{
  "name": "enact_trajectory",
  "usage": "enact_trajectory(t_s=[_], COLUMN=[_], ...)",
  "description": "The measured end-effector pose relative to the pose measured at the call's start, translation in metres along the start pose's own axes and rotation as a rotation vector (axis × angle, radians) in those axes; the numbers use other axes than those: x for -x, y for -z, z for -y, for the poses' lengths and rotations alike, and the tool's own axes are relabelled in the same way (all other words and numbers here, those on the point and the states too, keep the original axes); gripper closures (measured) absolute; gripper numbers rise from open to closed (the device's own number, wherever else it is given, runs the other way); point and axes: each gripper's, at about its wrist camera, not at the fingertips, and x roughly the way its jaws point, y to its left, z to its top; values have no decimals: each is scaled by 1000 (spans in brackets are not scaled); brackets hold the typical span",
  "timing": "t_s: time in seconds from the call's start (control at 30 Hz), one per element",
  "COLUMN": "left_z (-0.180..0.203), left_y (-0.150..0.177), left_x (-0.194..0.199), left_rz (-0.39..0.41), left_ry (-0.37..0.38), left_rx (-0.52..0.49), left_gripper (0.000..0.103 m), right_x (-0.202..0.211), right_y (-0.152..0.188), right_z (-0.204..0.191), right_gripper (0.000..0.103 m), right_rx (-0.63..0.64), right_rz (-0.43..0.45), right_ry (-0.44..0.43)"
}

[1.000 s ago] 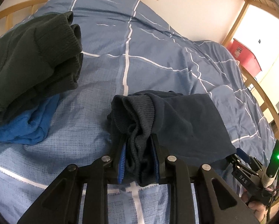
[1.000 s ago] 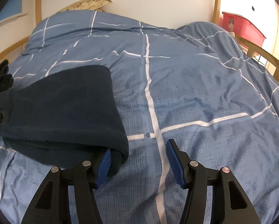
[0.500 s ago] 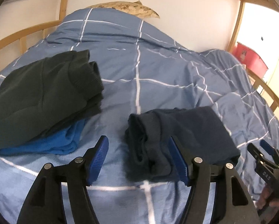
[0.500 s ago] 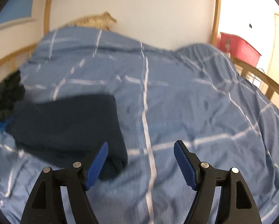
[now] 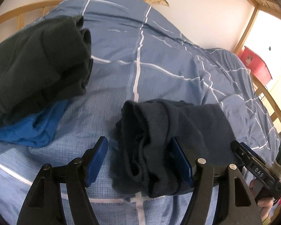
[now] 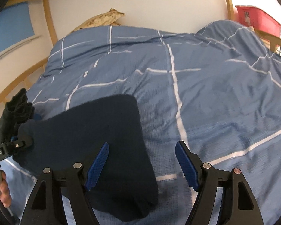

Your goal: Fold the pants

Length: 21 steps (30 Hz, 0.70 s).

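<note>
Bed: blue duvet (image 5: 159, 78) with thin white lines covers all of the surface; a wooden frame (image 6: 50, 24) goes around it and a white wall is behind.
Pants: dark navy pants (image 5: 178, 131) lie folded in a thick bundle on the duvet, at the near side, with the ribbed end turned to the left gripper.
Left gripper: left gripper (image 5: 140, 161) has its jaws opening; the bundle's end is between the blue pads, close to the right pad, and the left pad stands clear of the cloth.
Right gripper: right gripper (image 6: 142, 164) has its jaws wide apart; the left finger is over the corner of the pants (image 6: 95, 136), the right finger over bare duvet, and neither pad presses the cloth.
Other clothes: dark green garment (image 5: 37, 60) lies folded on a bright blue garment (image 5: 29, 129), to the left of the pants and apart from them.
Background: red box (image 6: 257, 18) stands beyond the frame on the right.
Person: part of a hand (image 6: 4, 195) on the left gripper's handle.
</note>
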Motion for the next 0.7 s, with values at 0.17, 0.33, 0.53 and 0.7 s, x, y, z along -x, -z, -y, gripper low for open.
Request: enact_trajectory(t_s=[0.17, 0.33, 0.53, 0.7], left_z=[-8, -11, -6, -9], left_y=[9, 10, 9, 2], left_x=[-8, -3, 3, -17], left_rz=[-24, -22, -7, -32], left_ry=[37, 44, 21, 65], left_rx=[18, 28, -34, 13], left_gripper=[33, 33, 32, 31], right_x=[-6, -5, -5, -9], right_y=[7, 11, 11, 11], right_z=[-1, -7, -2, -2], right_gripper=[32, 33, 33, 36], right_rx=[11, 47, 24, 26], right_rz=[-8, 1, -5, -14], right_ry=[-7, 8, -4, -23])
